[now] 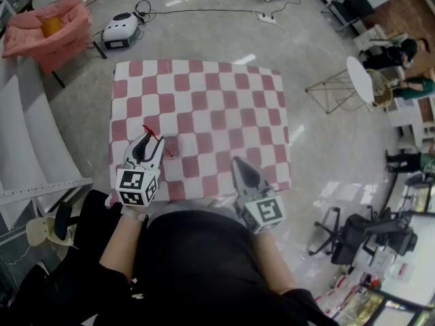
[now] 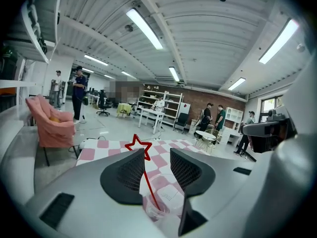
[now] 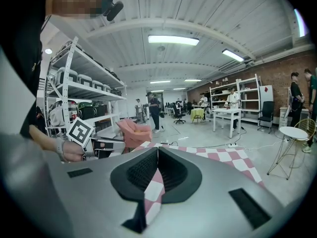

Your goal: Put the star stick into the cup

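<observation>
A red star stick point(image 2: 139, 147) stands tilted in a clear plastic cup point(image 2: 163, 202) on the red-and-white checked table point(image 1: 204, 94). In the head view the cup point(image 1: 171, 147) sits near the table's front left, with the stick point(image 1: 151, 133) leaning left out of it. My left gripper point(image 2: 156, 168) is open around the stick, which runs close along the left pad; whether it touches I cannot tell. In the head view the left gripper point(image 1: 149, 139) hangs just left of the cup. My right gripper point(image 1: 239, 163) hovers over the table's front right; its jaws point(image 3: 157, 151) are shut with nothing between them.
A pink armchair point(image 1: 49, 27) and a white device point(image 1: 121, 30) with cables stand on the floor behind the table's left. A round white side table point(image 1: 360, 79) and people are at the right. Black office chairs point(image 1: 353, 236) stand at lower right, and white shelving point(image 1: 27, 148) runs along the left.
</observation>
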{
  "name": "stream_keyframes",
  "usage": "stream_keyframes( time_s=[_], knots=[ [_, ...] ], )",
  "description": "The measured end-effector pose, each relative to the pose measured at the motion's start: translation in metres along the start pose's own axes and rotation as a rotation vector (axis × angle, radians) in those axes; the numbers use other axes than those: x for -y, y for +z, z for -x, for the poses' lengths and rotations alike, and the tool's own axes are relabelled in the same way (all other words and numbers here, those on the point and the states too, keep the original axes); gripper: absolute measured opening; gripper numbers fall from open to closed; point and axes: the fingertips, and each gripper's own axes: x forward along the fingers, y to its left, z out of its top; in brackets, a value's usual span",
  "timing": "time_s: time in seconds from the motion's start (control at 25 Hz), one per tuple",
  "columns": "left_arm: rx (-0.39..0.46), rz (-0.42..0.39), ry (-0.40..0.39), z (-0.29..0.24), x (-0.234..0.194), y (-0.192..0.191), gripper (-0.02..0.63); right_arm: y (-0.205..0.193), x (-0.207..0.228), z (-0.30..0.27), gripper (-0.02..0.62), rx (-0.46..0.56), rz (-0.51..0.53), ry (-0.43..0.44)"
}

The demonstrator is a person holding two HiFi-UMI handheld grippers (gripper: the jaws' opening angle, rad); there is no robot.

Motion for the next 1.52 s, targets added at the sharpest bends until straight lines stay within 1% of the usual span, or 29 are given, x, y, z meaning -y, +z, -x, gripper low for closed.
stream_keyframes(
  time_s=[0.08,0.28,0.48,0.68,0.72,0.88,1.0,1.12,1.24,1.36,1.52],
  knots=[
    [-0.015,0.016,0.008,-0.001,-0.001,-0.004,0.202,0.000,0.001,0.002,0.018,0.003,0.002,0.004],
    [-0.060,0.027,0.041,0.000,-0.006,-0.016,0.228,0.002,0.002,0.003,0.018,0.006,0.000,0.011],
    [-0.046,0.023,0.049,0.009,0.002,-0.009,0.230,0.004,0.002,0.007,0.018,0.017,0.000,0.028],
    [-0.010,0.011,0.030,0.019,0.026,0.009,0.229,0.007,0.006,0.018,0.018,0.031,-0.001,0.045],
    [0.001,0.009,0.023,0.021,0.033,0.014,0.227,0.007,0.008,0.021,0.018,0.036,0.001,0.048],
    [0.057,0.002,-0.029,0.030,0.072,0.038,0.111,0.010,0.018,0.038,0.018,0.057,0.008,0.056],
    [0.099,-0.027,-0.077,0.035,0.108,0.056,0.062,0.014,0.027,0.055,0.018,0.063,0.002,0.066],
    [0.137,-0.077,-0.115,0.039,0.145,0.069,0.047,0.024,0.032,0.073,0.017,0.085,0.016,0.087],
    [0.139,-0.109,-0.164,0.041,0.182,0.070,0.046,0.030,0.037,0.094,0.018,0.102,0.049,0.104],
    [0.134,-0.120,-0.217,0.039,0.217,0.069,0.044,0.031,0.044,0.113,0.017,0.113,0.066,0.109],
    [0.118,-0.104,-0.285,0.032,0.260,0.063,0.043,0.029,0.063,0.135,0.017,0.129,0.064,0.089]
  ],
)
